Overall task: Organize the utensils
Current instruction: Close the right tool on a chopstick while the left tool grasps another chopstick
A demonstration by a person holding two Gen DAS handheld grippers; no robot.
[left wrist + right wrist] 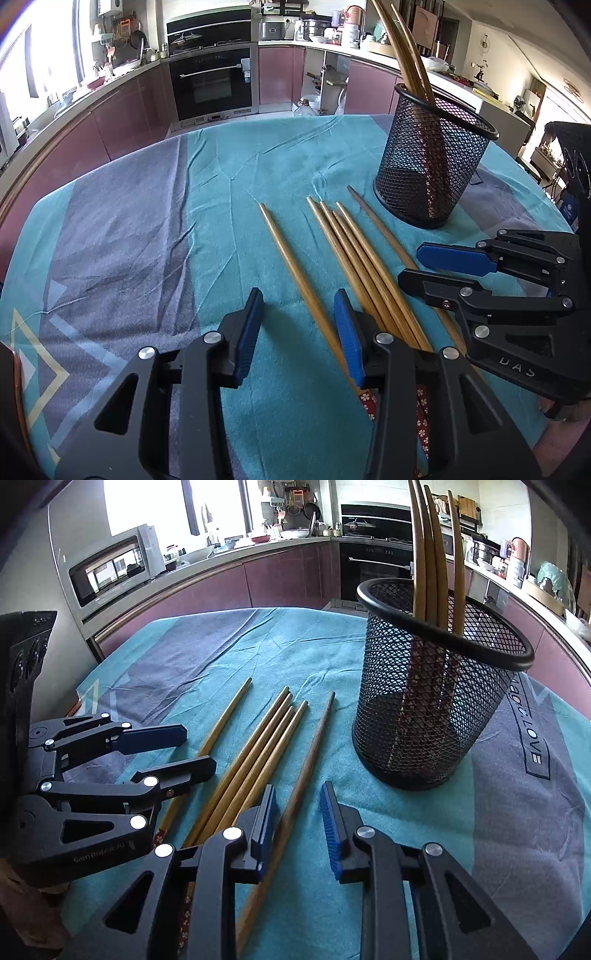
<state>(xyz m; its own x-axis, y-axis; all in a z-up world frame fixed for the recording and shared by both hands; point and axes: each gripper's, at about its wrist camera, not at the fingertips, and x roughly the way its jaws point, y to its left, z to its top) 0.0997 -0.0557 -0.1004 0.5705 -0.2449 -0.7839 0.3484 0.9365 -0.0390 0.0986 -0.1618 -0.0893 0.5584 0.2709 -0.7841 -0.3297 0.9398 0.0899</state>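
Several wooden chopsticks (354, 251) lie side by side on the teal cloth, also in the right wrist view (258, 746). A black mesh holder (432, 158) stands upright behind them with several chopsticks (406, 62) in it; it also shows in the right wrist view (436, 701). My left gripper (299, 306) is open and empty, low over the leftmost chopstick (291, 258). My right gripper (299, 805) is open and empty, just above the rightmost chopstick (306, 760). Each gripper shows in the other's view: the right one (410, 262), the left one (199, 749).
A teal and grey cloth (147, 229) covers the table. Kitchen cabinets and an oven (210, 85) stand beyond the far edge. A microwave (114, 572) sits at the left in the right wrist view.
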